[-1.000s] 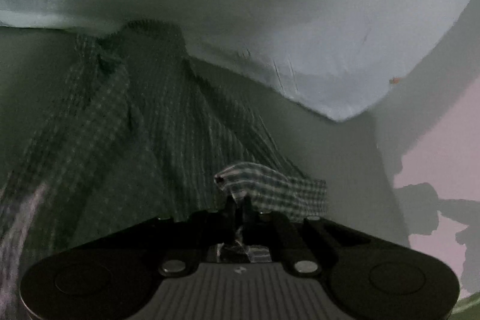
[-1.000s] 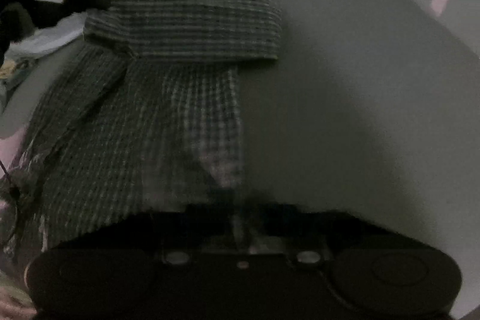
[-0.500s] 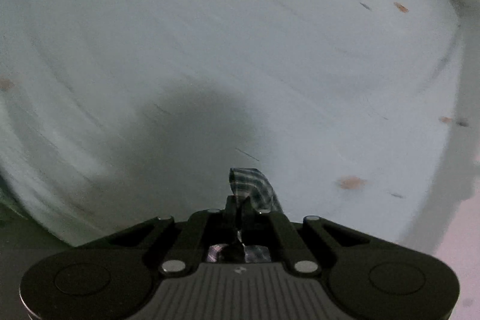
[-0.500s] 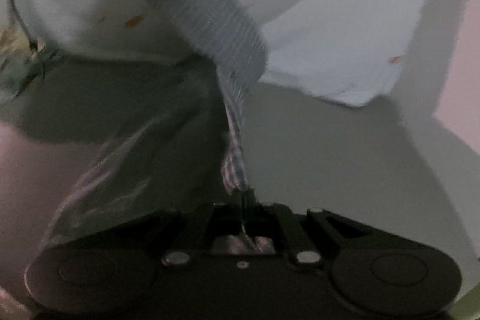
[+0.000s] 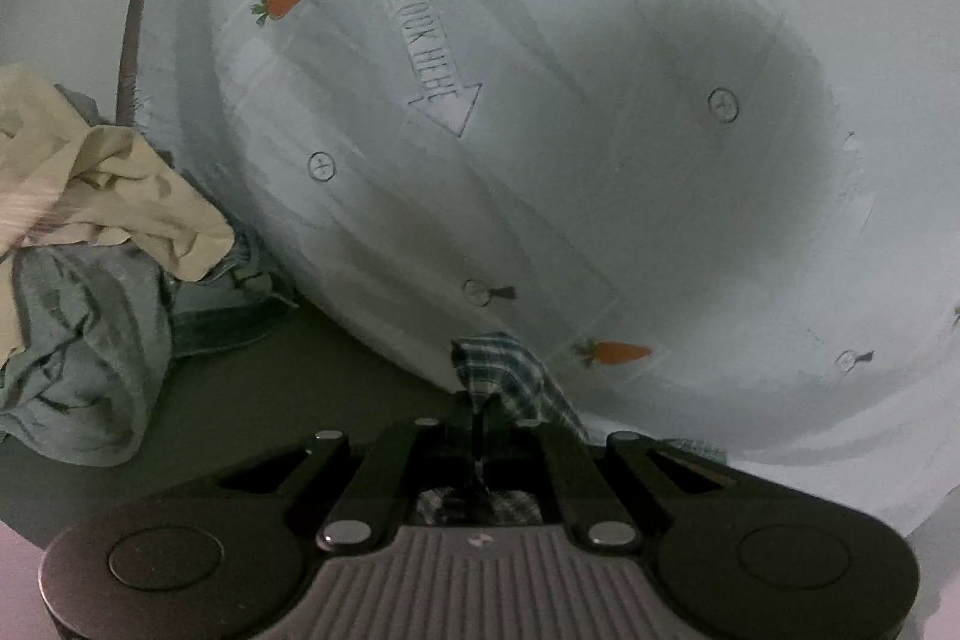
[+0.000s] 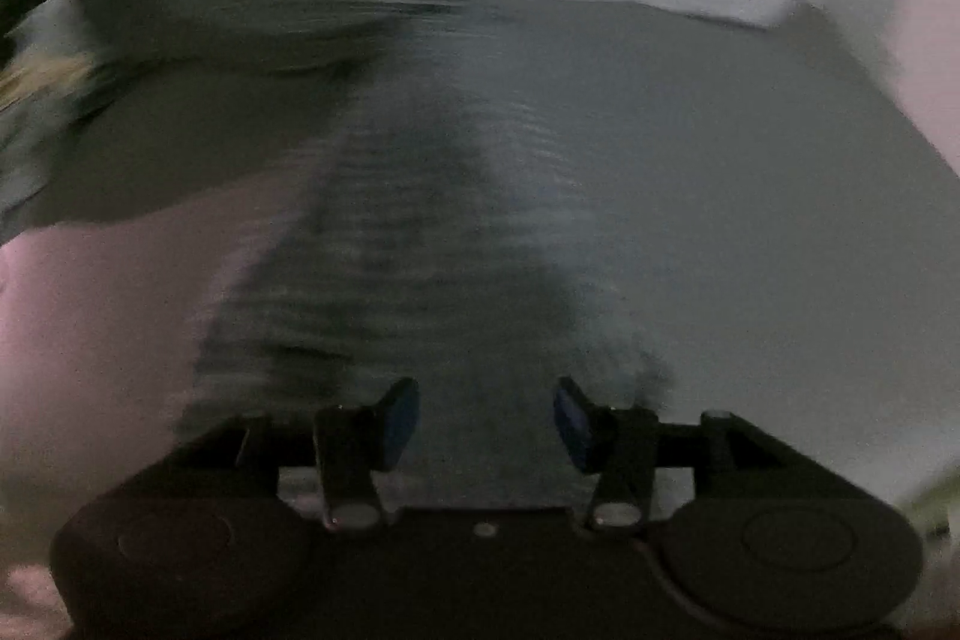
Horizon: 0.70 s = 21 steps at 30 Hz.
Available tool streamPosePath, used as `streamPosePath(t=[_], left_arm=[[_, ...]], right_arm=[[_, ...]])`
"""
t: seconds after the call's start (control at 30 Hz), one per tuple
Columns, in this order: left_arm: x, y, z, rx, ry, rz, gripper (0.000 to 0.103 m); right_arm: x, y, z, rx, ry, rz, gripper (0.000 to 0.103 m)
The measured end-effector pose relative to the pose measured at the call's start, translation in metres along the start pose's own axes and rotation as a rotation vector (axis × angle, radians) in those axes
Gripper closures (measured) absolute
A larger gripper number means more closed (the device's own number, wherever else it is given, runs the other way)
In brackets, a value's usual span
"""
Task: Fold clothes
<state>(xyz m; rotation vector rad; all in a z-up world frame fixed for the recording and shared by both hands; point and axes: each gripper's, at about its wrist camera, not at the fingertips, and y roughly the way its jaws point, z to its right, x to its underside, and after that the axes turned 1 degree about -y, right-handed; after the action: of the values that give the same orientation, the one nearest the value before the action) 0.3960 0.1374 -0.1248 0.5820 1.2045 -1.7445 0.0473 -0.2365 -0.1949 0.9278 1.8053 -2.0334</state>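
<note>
The left tongs [image 5: 478, 415] are squeezed tight on a corner of the checked shirt [image 5: 504, 370], and a little flap of green and white cloth is seen sticking up above the tips. More of the same cloth is seen down between the black arms, close to the camera. Right behind the pinched corner, a pale blue sheet [image 5: 600, 130] with small orange carrots [image 5: 615, 352] is spread wide, and an arrow with letters [image 5: 435, 58] is printed on it. A big round shadow is cast on the sheet. To the left, a heap of other clothes [image 5: 90, 232] is piled on the grey table [image 5: 270, 388]; a cream piece lies on top and bluish pieces lie under it. In the right wrist view, the right tongs [image 6: 486, 415] are spread wide apart, and nothing is held between the blue pads [image 6: 399, 415]. In front of them the checked shirt [image 6: 420, 250] is seen as a long dark strip stretched across the grey table [image 6: 750, 220], but it is very blurred, so its shape cannot be told well.
</note>
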Motion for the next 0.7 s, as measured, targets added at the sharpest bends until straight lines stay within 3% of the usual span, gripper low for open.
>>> streamPosePath(t=[0.13, 0.27, 0.3, 0.33, 0.47, 0.53, 0.63, 0.7], left_arm=[[0.009, 0.006, -0.010, -0.016, -0.039, -0.042, 0.101], [0.018, 0.007, -0.010, -0.019, -0.026, -0.062, 0.101], [0.019, 0.006, -0.009, -0.019, -0.022, -0.063, 0.101], [0.020, 0.006, -0.008, -0.018, -0.021, -0.064, 0.100], [0.019, 0.003, -0.007, -0.029, -0.026, -0.059, 0.100], [0.017, 0.002, -0.008, -0.032, -0.028, -0.052, 0.100], [0.017, 0.002, -0.009, -0.037, -0.044, -0.054, 0.100], [0.019, 0.002, -0.009, -0.039, -0.060, -0.060, 0.100]], right_arm=[[0.010, 0.017, 0.049, 0.117, 0.222, -0.021, 0.053], [0.009, 0.047, 0.094, 0.035, 0.494, -0.063, 0.058], [0.009, 0.053, 0.101, 0.017, 0.538, -0.063, 0.065], [0.008, 0.057, 0.106, 0.000, 0.572, -0.069, 0.101], [0.019, 0.039, 0.125, -0.091, 0.808, -0.097, 0.102], [0.028, 0.025, 0.132, -0.084, 0.867, -0.147, 0.102], [0.041, 0.030, 0.148, -0.142, 0.991, -0.247, 0.100], [0.035, 0.035, 0.150, -0.048, 0.908, -0.303, 0.097]])
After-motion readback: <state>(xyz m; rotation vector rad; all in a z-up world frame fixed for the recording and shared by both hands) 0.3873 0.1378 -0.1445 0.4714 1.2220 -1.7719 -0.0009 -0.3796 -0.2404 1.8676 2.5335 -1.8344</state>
